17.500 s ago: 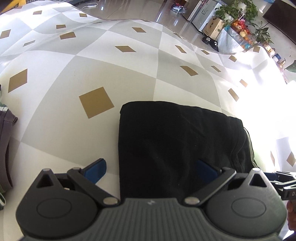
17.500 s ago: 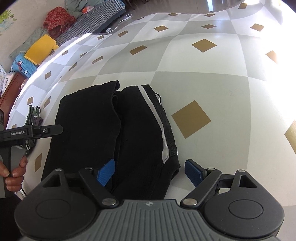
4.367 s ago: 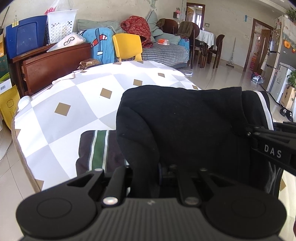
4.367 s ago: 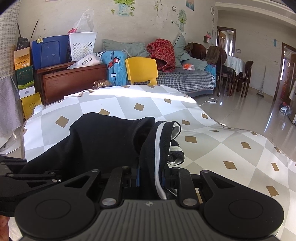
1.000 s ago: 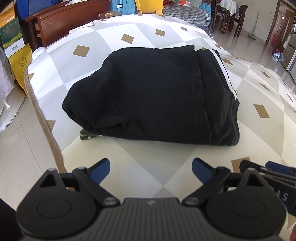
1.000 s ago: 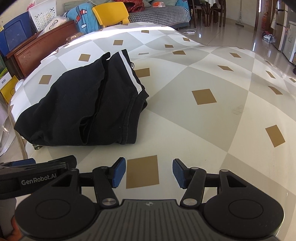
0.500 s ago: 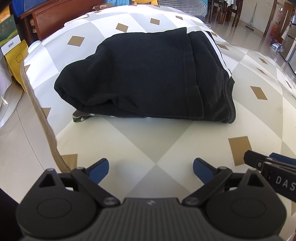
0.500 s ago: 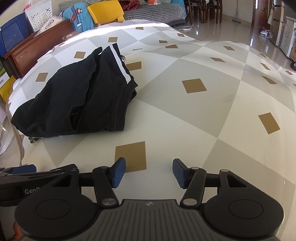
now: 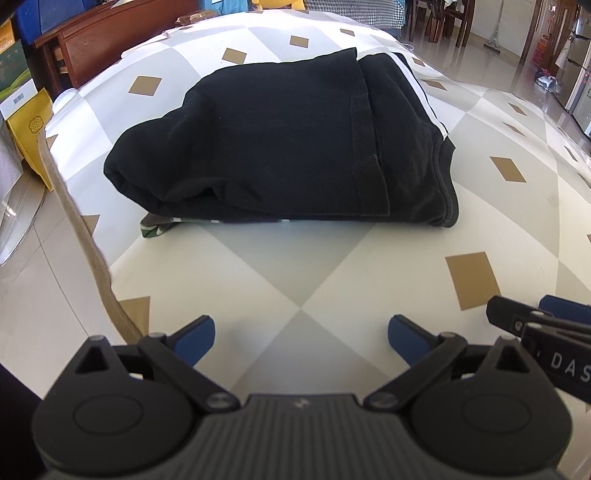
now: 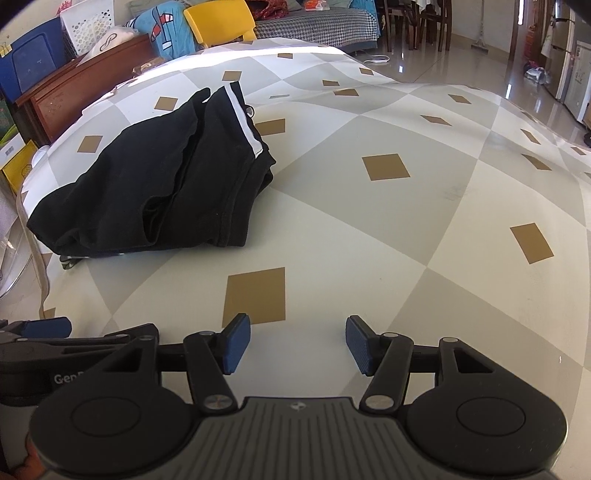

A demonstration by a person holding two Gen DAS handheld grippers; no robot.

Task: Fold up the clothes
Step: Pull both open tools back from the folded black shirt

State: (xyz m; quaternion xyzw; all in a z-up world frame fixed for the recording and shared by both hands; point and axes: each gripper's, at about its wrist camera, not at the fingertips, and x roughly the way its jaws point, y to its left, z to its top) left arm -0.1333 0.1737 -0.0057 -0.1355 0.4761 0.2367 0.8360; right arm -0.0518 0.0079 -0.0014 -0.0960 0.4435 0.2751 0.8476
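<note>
A folded black garment with a white side stripe [image 9: 280, 144] [image 10: 166, 184] lies on the checked tablecloth [image 9: 303, 273], stacked on a striped green garment whose corner [image 9: 155, 225] peeks out underneath. My left gripper [image 9: 301, 338] hovers open over bare cloth, well short of the pile. My right gripper [image 10: 297, 343] is open too, nothing between its blue pads, over the table to the right of the pile. The other gripper's tip shows at each view's edge.
The table's left edge [image 9: 81, 236] drops to a tiled floor. Behind stand a wooden cabinet [image 10: 85, 88], a yellow chair [image 10: 218, 18], a sofa with clothes and a dining set. Checked tablecloth [image 10: 424, 206] stretches to the right of the pile.
Both grippers have drawn back slightly from the black pile, which lies still. The left view shifted a little so the pile sits farther and higher in frame.
</note>
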